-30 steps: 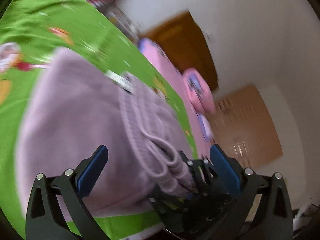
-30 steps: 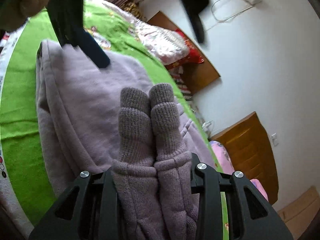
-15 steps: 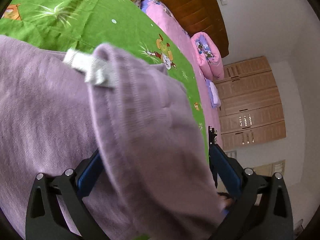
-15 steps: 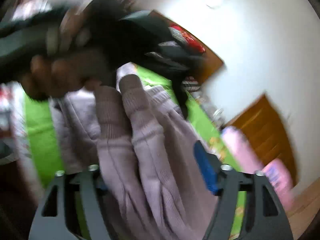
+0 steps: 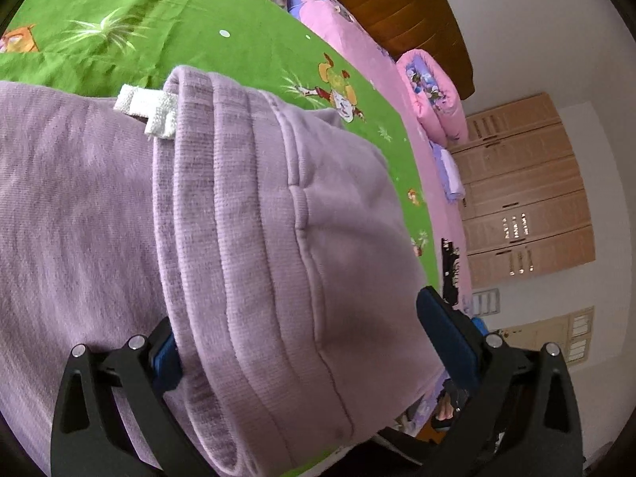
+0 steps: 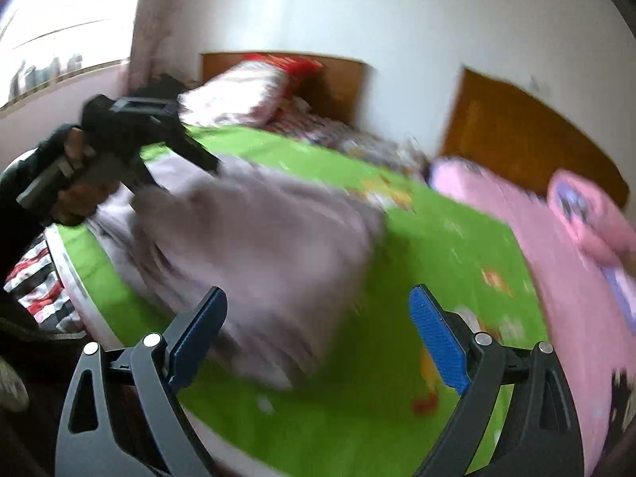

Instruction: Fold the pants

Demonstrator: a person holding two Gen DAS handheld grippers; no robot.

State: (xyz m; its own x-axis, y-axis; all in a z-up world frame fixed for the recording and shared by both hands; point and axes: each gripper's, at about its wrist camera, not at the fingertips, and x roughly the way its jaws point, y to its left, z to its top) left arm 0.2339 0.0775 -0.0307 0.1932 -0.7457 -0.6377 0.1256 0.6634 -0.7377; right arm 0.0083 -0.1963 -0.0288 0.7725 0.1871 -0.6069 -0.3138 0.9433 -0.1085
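So the right tongs [image 6: 318, 342] have just been opening and now stand spread wide with nothing between the pads, hanging over the green bedsheet [image 6: 417, 238] just off the pile's near edge; my guess is they've dropped the cuffs onto the stack to finish a fold. The left tongs [image 5: 302, 342] are also spread wide, with the ribbed waistband [image 5: 222, 238] of the lilac sweatpants [image 5: 67, 206] bulging up between them. One pad is half buried in cloth, so I can't tell if they're actually pinching it or just sitting there to hold the fold down. The white label [image 5: 149, 111] is at 11 o'clock. The pink quilt [image 5: 433, 91] is well off at 1 o'clock.
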